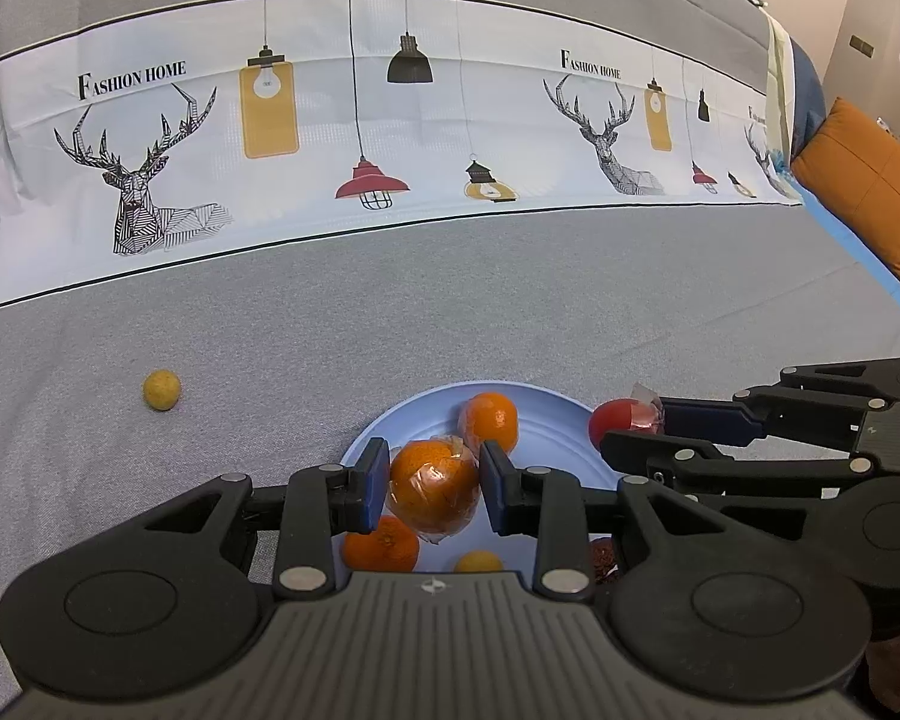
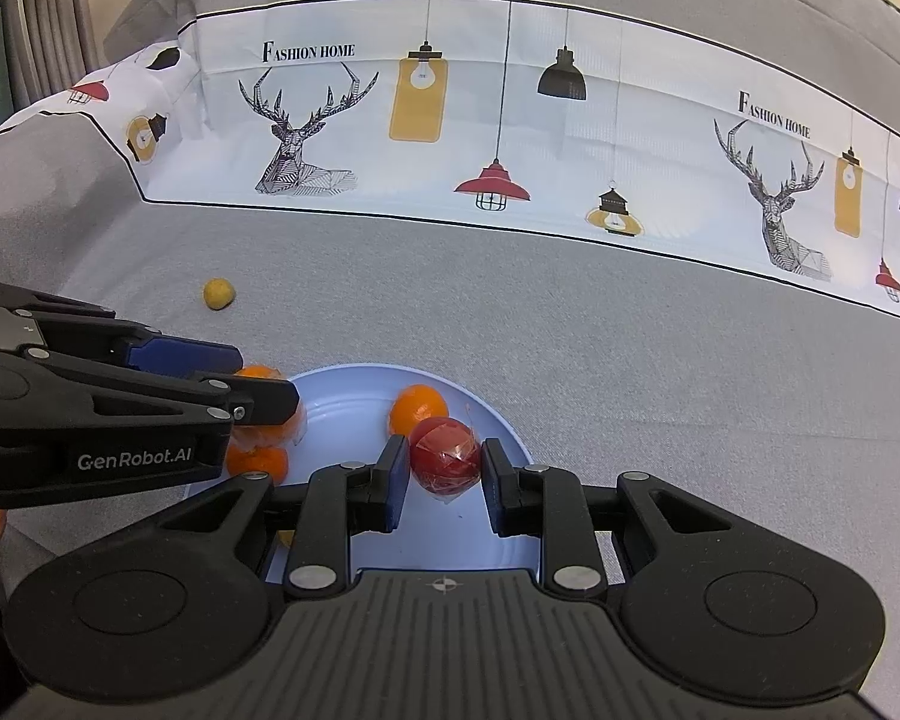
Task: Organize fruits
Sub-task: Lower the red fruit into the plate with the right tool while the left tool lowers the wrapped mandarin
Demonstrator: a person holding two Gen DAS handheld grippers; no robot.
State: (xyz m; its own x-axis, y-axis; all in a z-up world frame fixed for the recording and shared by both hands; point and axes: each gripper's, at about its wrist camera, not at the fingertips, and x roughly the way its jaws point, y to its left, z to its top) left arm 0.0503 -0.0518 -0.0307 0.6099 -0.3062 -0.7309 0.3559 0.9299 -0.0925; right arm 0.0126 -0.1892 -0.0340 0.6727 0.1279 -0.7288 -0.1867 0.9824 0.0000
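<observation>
My left gripper (image 1: 435,480) is shut on a plastic-wrapped orange (image 1: 435,495), held over the left part of a light blue plate (image 1: 546,438). On the plate lie another orange (image 1: 489,422), a third orange (image 1: 381,546) under the held one, and a small yellow fruit (image 1: 479,561). Over the plate's right side, my right gripper (image 2: 444,468) is shut on a wrapped red fruit (image 2: 447,459). The right wrist view shows the plate (image 2: 342,402), an orange (image 2: 419,408) and the left gripper (image 2: 264,396) with its orange.
A small yellow fruit (image 1: 162,390) (image 2: 219,294) lies alone on the grey fabric, left of and beyond the plate. A white printed cloth (image 1: 390,120) runs along the back. An orange cushion (image 1: 870,192) sits far right. A dark red item (image 1: 603,555) shows at the plate's near edge.
</observation>
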